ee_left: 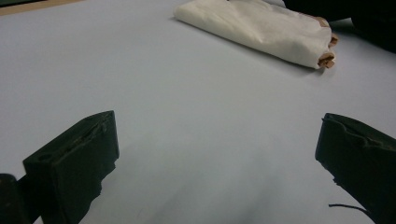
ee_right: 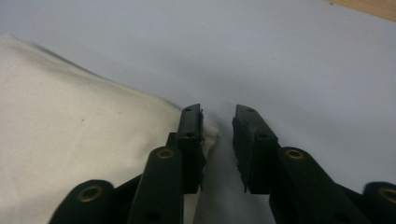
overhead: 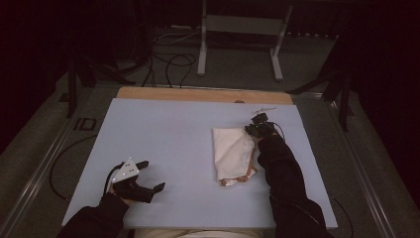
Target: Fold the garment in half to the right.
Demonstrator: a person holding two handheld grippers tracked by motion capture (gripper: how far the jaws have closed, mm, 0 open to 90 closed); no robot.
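Two grippers are at work over a pale blue-grey worktop, one in each of the person's hands.

In the high view the right gripper sits at the far right corner of a folded cream cloth, at the end of a dark sleeve. In the right gripper view its jaws stand a narrow gap apart, with bare worktop showing between them. The corner of the cloth lies against the outer side of the left-hand jaw and peeks out just past its tip; whether any fabric is actually pinched I cannot tell, but the pads do not press together on anything. The jaws are parted and hold nothing.

In the high view the left gripper rests low at the near left of the worktop, well apart from the cloth, with its grey three-cornered plate on top. In the left gripper view its jaws are spread wide, nothing between them but bare surface; they are open and empty.

In the high view the cloth lies right of centre on the worktop, folded into a rough rectangle, with a brownish-orange edge showing at its near end, which the left gripper view also catches.

No brand, label or writing can be read on the cloth, the grippers or the worktop.
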